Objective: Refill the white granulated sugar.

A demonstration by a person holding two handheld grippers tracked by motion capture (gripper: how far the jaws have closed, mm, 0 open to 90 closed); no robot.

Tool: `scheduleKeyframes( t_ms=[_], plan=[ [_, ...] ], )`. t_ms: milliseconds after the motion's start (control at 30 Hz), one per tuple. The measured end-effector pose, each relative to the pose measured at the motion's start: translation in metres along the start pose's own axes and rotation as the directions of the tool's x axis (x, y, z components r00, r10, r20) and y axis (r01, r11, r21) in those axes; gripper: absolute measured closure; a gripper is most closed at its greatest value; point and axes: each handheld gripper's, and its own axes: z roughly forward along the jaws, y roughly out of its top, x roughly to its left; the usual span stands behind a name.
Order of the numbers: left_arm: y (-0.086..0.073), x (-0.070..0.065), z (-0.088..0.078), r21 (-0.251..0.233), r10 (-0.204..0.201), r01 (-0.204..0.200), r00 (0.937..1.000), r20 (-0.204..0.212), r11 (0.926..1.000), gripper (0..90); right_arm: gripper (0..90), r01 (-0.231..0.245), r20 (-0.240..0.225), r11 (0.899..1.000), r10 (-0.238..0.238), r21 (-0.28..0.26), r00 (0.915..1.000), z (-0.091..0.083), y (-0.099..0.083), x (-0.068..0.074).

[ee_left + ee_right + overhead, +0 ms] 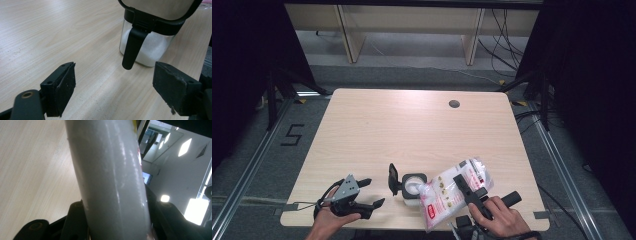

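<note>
A clear jar holding white granules stands near the table's front edge, its black hinged lid flipped up on its left side. My right gripper is shut on a plastic bag of white granules with red print, tilted with its lower end over the jar's mouth. In the right gripper view the bag rises between the jaws of the right gripper. My left gripper stands open left of the jar with nothing in it. The left gripper faces the jar and its raised lid.
The wooden table has a round cable hole at the back right. Dark stands flank the table on both sides. Wooden furniture legs and cables lie on the floor beyond the far edge.
</note>
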Motion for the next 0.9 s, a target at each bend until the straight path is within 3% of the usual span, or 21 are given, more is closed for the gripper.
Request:
scheduleKeyframes(
  t_ms=[100, 267, 400, 433, 500, 533, 567, 633, 700, 767, 900],
  plan=[
    [0.0004, 0.0006, -0.0001, -0.003, -0.004, 0.004, 1.0000, -0.005, 1.0000, 17.9, 62.4, -0.023, -0.006, 1.000, 0.023, 0.004, 0.9997, -0.0020, 0.0002, 0.0003],
    [0.0003, 0.0005, -0.0003, -0.003, -0.013, 0.013, 0.9999, -0.007, 0.9999, 17.9, 62.5, 0.005, 0.000, 1.000, -0.005, -0.001, 1.0000, 0.0000, 0.0026, 0.0004],
    [0.0004, 0.0012, -0.0012, -0.001, 0.012, -0.012, 0.9999, -0.001, 0.9999, 17.9, 62.5, -0.014, -0.005, 1.000, 0.015, 0.006, 0.9999, -0.0006, 0.0018, 0.0016],
    [0.0001, 0.0006, -0.0010, 0.001, -0.020, 0.020, 0.9998, -0.002, 0.9998, 17.9, 62.5, -0.019, -0.004, 1.000, 0.019, 0.002, 0.9998, -0.0004, 0.0014, 0.0015],
    [0.0002, 0.0013, -0.0009, 0.004, 0.001, -0.001, 1.0000, -0.007, 1.0000, 17.9, 62.5, -0.016, -0.005, 1.000, 0.016, -0.004, 0.9999, -0.0001, 0.0008, 0.0015],
    [-0.0004, -0.0007, -0.0006, 0.000, -0.025, 0.025, 0.9996, -0.009, 0.9997, 17.8, 62.6, -0.015, -0.014, 1.000, 0.015, 0.006, 0.9998, -0.0006, 0.0015, 0.0016],
    [0.0002, 0.0005, -0.0010, 0.001, 0.001, -0.001, 1.0000, -0.008, 1.0000, 17.9, 62.6, -0.018, -0.003, 1.000, 0.018, 0.003, 0.9998, -0.0007, 0.0017, 0.0023],
    [0.0002, -0.0002, -0.0003, 0.000, -0.021, 0.021, 0.9998, -0.007, 0.9998, 17.9, 62.6, 0.014, 0.005, 1.000, -0.014, -0.013, 0.9999, -0.0005, 0.0028, -0.0013],
    [-0.0004, -0.0006, 0.0004, -0.001, -0.022, 0.022, 0.9997, -0.001, 0.9997, 17.8, 62.6, -0.016, -0.012, 1.000, 0.016, 0.002, 0.9998, -0.0024, 0.0034, -0.0004],
    [0.0003, 0.0001, -0.0007, 0.002, 0.001, -0.001, 1.0000, -0.006, 1.0000, 17.8, 62.6, 0.001, 0.000, 1.000, -0.001, 0.001, 1.0000, -0.0026, 0.0042, -0.0012],
    [-0.0001, 0.0005, -0.0001, -0.002, -0.003, 0.003, 1.0000, -0.001, 1.0000, 17.8, 62.6, 0.002, 0.001, 1.000, -0.002, 0.002, 1.0000, -0.0029, 0.0042, -0.0009]
  ],
)
